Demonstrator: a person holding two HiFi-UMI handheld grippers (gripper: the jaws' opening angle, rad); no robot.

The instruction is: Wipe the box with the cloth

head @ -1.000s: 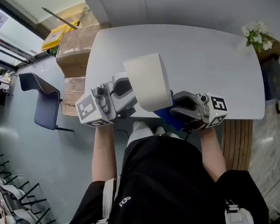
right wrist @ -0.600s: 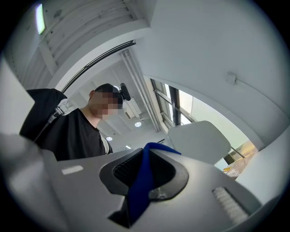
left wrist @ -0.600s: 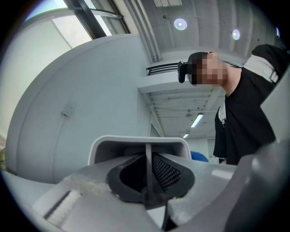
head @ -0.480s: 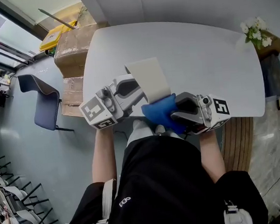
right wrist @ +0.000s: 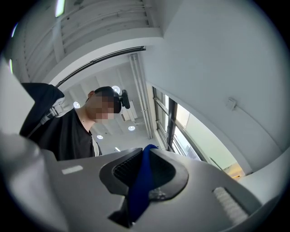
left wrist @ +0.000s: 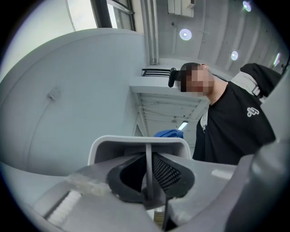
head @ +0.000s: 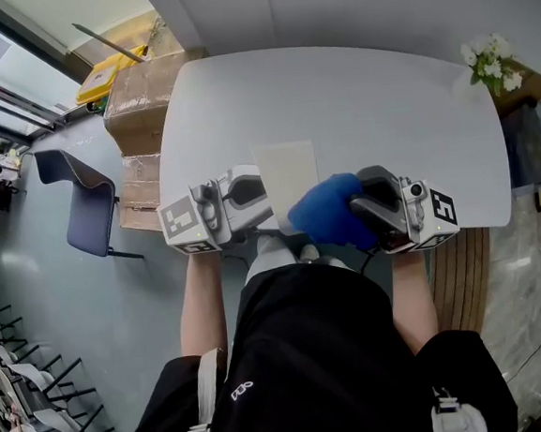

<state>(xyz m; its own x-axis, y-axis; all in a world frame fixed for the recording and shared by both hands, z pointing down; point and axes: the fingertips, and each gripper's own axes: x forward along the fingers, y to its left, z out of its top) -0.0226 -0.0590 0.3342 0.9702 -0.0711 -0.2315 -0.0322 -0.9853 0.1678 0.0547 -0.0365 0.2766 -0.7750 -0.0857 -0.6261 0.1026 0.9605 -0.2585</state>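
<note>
1. The box (head: 285, 167) sits over the near part of the surface (head: 382, 97), right in front of the person. The left claw (left wrist: 148, 171) is clenched on one thin wall of it, the only hold I can see. I'd worry that a firm wiping push could twist the box about that narrow pinch, or slide the wall out so the box drops.
2. The blue cloth (head: 330, 213) is bunched just beside the box's near right corner, with the right claw (right wrist: 142, 174) clamped on a fold of it. Balled up like that, the wad may skip parts of a face. The hard claw tips could also meet the box before the fabric does.
3. From above I cannot tell whether cloth and box touch.
4. The box looks off-white, plain and smooth. It seems thin-walled and light, and its rim shows rounded corners from the left claw's side.
5. Further out are the cardboard cartons (head: 138, 100) and a chair (head: 85, 198) on the floor to the left, and flowers (head: 491, 64) past the far right corner. All are well apart from the work, so I see no trouble there.
</note>
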